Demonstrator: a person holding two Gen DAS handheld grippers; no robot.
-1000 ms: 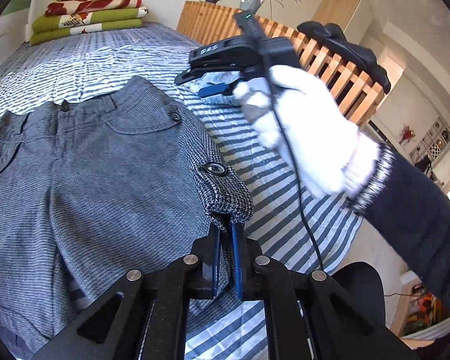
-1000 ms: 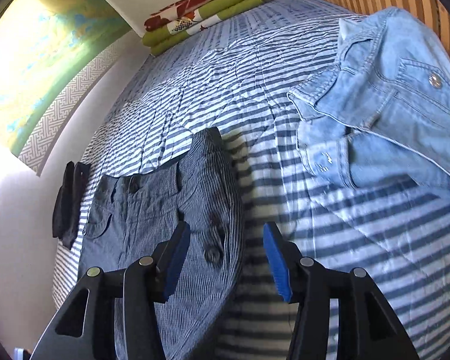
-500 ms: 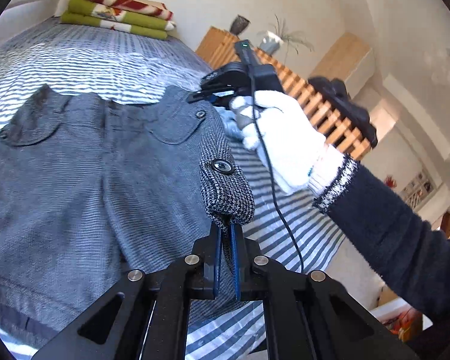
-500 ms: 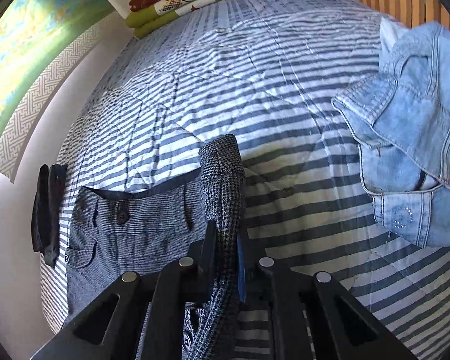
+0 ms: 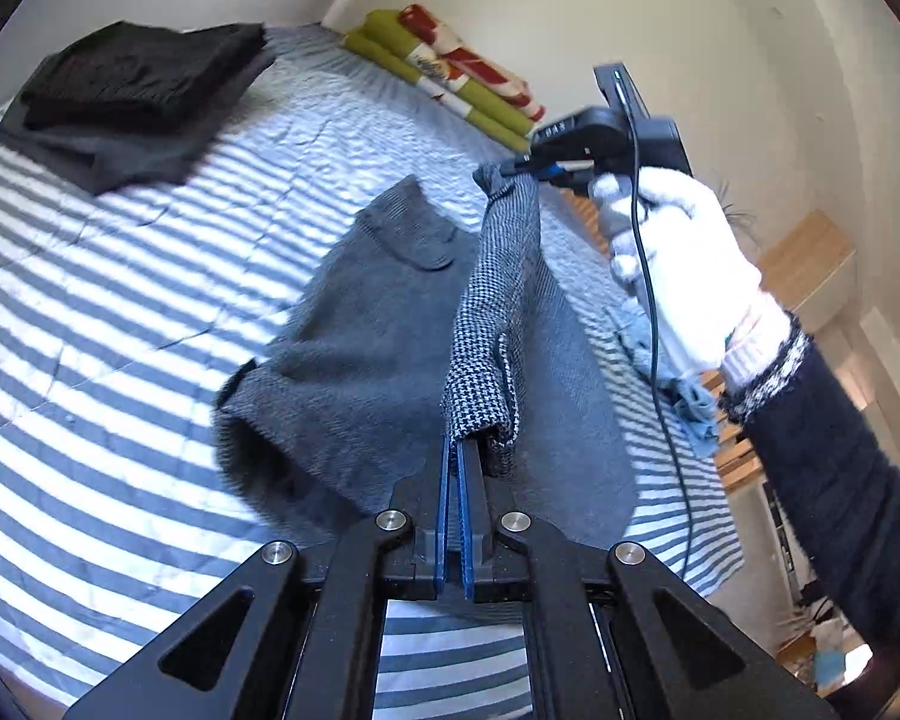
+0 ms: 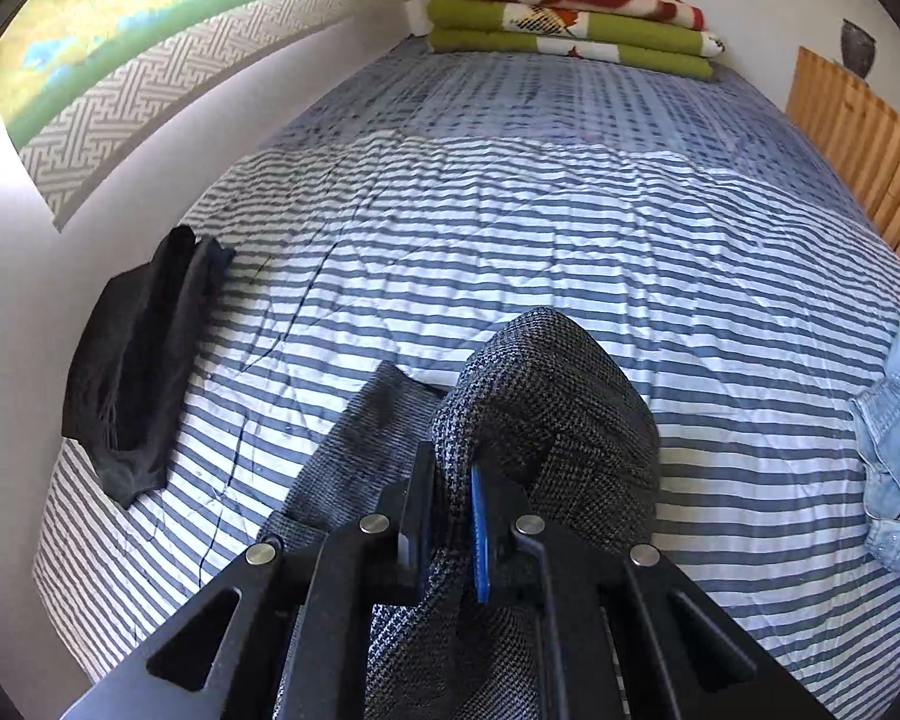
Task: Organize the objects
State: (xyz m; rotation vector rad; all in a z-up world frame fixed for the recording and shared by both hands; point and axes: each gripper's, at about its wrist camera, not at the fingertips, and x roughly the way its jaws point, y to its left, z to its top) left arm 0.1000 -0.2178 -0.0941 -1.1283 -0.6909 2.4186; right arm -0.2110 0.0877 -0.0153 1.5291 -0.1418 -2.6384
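Two hand-held grippers stretch a pair of grey woven shorts (image 5: 384, 324) above a bed covered by a blue-and-white striped quilt (image 5: 120, 300). The left gripper (image 5: 453, 468) has its blue-padded fingers clamped together on one end of the checked waistband, at 6 o'clock in its own view. The band runs taut up toward 1 o'clock, where the right gripper (image 5: 519, 171), held by a white-gloved hand (image 5: 678, 264) in a dark sleeve, pinches the other end. In the right wrist view, the right gripper (image 6: 450, 516) has its fingers pressed onto a thick fold of the same fabric, which bulges over them toward 12 o'clock. The rest of the shorts hangs down and drapes onto the quilt.

A stack of folded dark clothes (image 5: 144, 96) lies near the wall at 10 o'clock in the left view, well apart from the shorts. Folded green, red and white blankets (image 6: 570, 18) sit at the far end of the bed at 12 o'clock in the right view. A light denim garment (image 6: 894, 438) lies at 3 o'clock, beside a slatted wooden bed rail (image 6: 864, 138).
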